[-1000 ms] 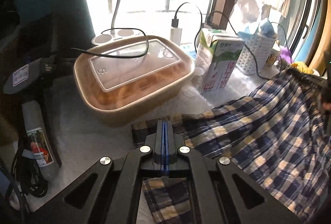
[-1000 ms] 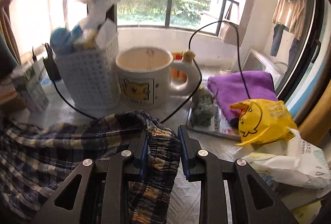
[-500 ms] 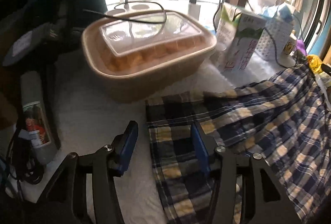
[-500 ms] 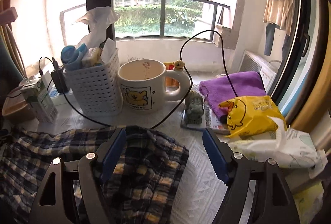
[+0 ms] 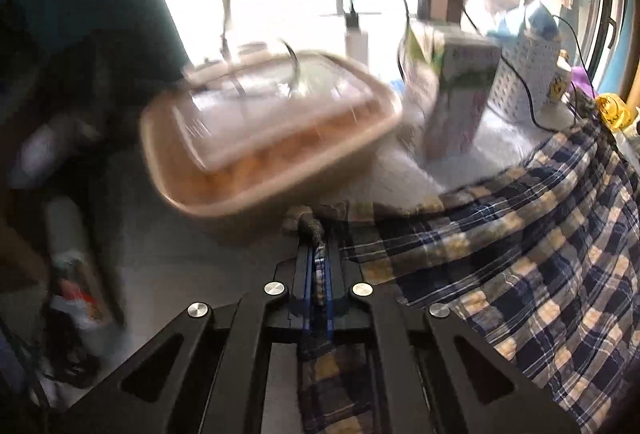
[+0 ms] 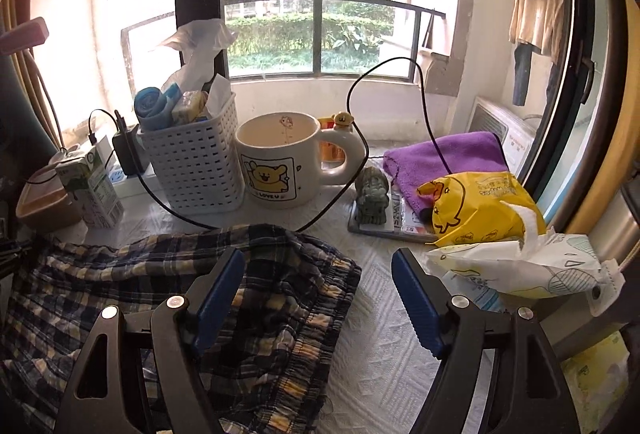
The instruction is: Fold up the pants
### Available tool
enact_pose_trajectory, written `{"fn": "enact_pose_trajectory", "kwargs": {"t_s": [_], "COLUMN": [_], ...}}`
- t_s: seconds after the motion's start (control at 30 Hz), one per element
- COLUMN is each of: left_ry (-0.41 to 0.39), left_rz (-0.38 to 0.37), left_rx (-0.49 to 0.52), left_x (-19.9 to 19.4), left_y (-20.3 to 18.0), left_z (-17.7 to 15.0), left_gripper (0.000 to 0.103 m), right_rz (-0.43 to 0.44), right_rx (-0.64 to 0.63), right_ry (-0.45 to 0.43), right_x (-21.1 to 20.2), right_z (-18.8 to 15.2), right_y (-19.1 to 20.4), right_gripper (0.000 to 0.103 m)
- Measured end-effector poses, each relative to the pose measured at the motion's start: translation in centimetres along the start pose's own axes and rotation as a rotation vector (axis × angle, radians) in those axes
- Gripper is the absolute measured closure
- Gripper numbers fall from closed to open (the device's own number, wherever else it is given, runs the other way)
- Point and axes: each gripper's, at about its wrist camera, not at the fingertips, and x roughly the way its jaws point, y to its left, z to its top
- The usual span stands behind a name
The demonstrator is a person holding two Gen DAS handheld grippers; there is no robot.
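The plaid pants [image 5: 520,266] in navy, white and yellow lie spread over the white table cover. In the left wrist view my left gripper [image 5: 318,258] is shut on a bunched corner of the pants, lifted a little off the table; the view is motion-blurred. In the right wrist view my right gripper [image 6: 318,298] is open wide above the elastic waistband end of the pants [image 6: 280,314], holding nothing. Its left finger [image 6: 218,294] hangs over the cloth, its right finger [image 6: 416,306] over bare table cover.
A lidded tan food container [image 5: 272,137] and a milk carton [image 5: 456,97] stand just beyond the left gripper. A white basket [image 6: 192,157], a bear mug [image 6: 280,157], a black cable, a purple towel [image 6: 444,161], a yellow packet [image 6: 480,205] and wipes [image 6: 520,266] crowd the right gripper's far side.
My left gripper, open half a second ago, has shut on the pants corner and is moving fast. My right gripper let go of the waistband and has opened wider, backing off slightly.
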Motion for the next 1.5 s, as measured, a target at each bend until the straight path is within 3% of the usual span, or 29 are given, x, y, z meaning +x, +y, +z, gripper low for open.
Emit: {"fn": "enact_pose_trajectory", "kwargs": {"t_s": [0.17, 0.3, 0.37, 0.4, 0.43, 0.47, 0.57, 0.7, 0.87, 1.0, 1.1, 1.17, 1.2, 1.23, 1.27, 1.33, 1.5], "left_ry": [-0.071, -0.045, -0.043, -0.050, -0.057, -0.062, -0.043, 0.004, 0.145, 0.209, 0.196, 0.192, 0.174, 0.162, 0.146, 0.140, 0.096], "left_rz": [0.041, -0.006, -0.021, -0.027, -0.038, -0.056, -0.093, -0.204, -0.296, -0.294, -0.274, -0.259, -0.241, -0.219, -0.190, -0.193, -0.113], "left_rx": [0.048, 0.035, 0.007, -0.004, -0.014, -0.025, -0.031, 0.002, 0.064, 0.075, 0.061, 0.081, 0.102, 0.118, 0.130, 0.098, 0.041], "left_x": [-1.9, -2.2, -2.9, -3.6, -4.4, -5.2, -7.2, -10.0, -10.5, -10.6, -11.0, -10.7, -10.7, -10.5, -10.4, -10.0, -9.3], "left_y": [0.0, 0.1, 0.4, 0.7, 1.0, 1.1, 1.0, 0.1, -2.5, -3.7, -4.1, -4.7, -5.0, -5.3, -5.4, -5.0, -3.9], "left_z": [1.7, 2.1, 2.1, 2.0, 1.6, 1.1, -0.7, -4.7, -10.0, -12.7, -13.3, -13.5, -13.6, -13.7, -13.7, -13.3, -12.4], "left_gripper": [0.100, 0.098, 0.083, 0.059, 0.043, 0.041, 0.041, 0.041, 0.041, 0.041, 0.041, 0.042, 0.050, 0.069, 0.080, 0.095, 0.101], "right_rz": [0.011, 0.019, 0.025, 0.031, 0.034, 0.037, 0.057, 0.089, 0.109, 0.125, 0.141, 0.156, 0.162, 0.166, 0.168, 0.174, 0.217], "right_rx": [0.008, 0.007, 0.010, 0.016, 0.018, 0.020, 0.026, 0.041, 0.061, 0.070, 0.064, 0.058, 0.052, 0.044, 0.035, 0.025, 0.025], "right_ry": [-0.029, -0.035, -0.031, -0.029, -0.027, -0.024, -0.001, 0.027, 0.086, 0.128, 0.144, 0.149, 0.153, 0.156, 0.161, 0.169, 0.180], "right_x": [-1.7, -3.0, -3.7, -4.2, -4.5, -4.8, -6.0, -7.6, -9.4, -10.4, -11.5, -12.0, -12.2, -12.4, -12.6, -12.6, -12.5], "right_z": [-0.1, -0.8, -1.2, -1.6, -1.9, -2.2, -3.7, -5.8, -9.2, -11.6, -13.1, -13.8, -14.1, -14.5, -14.8, -15.3, -16.5], "right_y": [0.2, 0.6, 0.7, 0.6, 0.7, 0.7, 0.8, 0.7, 0.4, 0.1, 0.1, 0.2, 0.4, 0.5, 0.7, 0.9, 1.2], "right_gripper": [0.025, 0.025, 0.025, 0.025, 0.025, 0.025, 0.025, 0.025, 0.025, 0.025, 0.025, 0.025, 0.025, 0.025, 0.025, 0.025, 0.025]}}
